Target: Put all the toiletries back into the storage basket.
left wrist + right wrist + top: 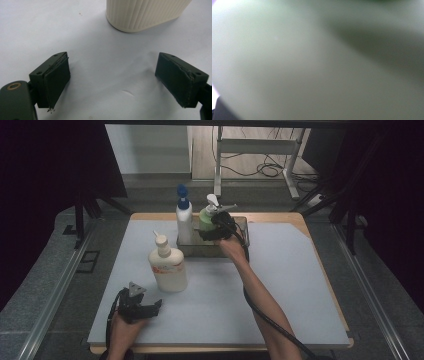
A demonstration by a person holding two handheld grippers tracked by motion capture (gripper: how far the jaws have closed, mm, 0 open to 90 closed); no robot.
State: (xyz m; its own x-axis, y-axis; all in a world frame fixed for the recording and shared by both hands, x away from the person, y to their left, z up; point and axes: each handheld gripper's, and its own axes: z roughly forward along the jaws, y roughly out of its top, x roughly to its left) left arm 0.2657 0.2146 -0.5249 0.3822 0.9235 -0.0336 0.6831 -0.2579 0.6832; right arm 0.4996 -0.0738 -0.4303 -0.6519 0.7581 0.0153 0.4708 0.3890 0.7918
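A green pump bottle (205, 216) with a white pump head stands in a clear tray (243, 226) at the back middle of the table. My right gripper (210, 229) is up against it from the near side. In the right gripper view the bottle's green wall (312, 62) is a close blur and the jaws are hidden, so I cannot tell whether the pads press on it. My left gripper (152, 306) rests at the front left of the mat, open (112, 82), with nothing between its jaws. A cream pump bottle (167, 267) stands just beyond it, and its ribbed base (142, 12) shows ahead of the left jaws.
A white bottle with a blue pump (184, 217) stands in the tray to the left of the green one. A pale grey mat (285, 285) covers the wooden table. A cable trails from the right gripper along the forearm. Table legs and cables lie on the floor behind.
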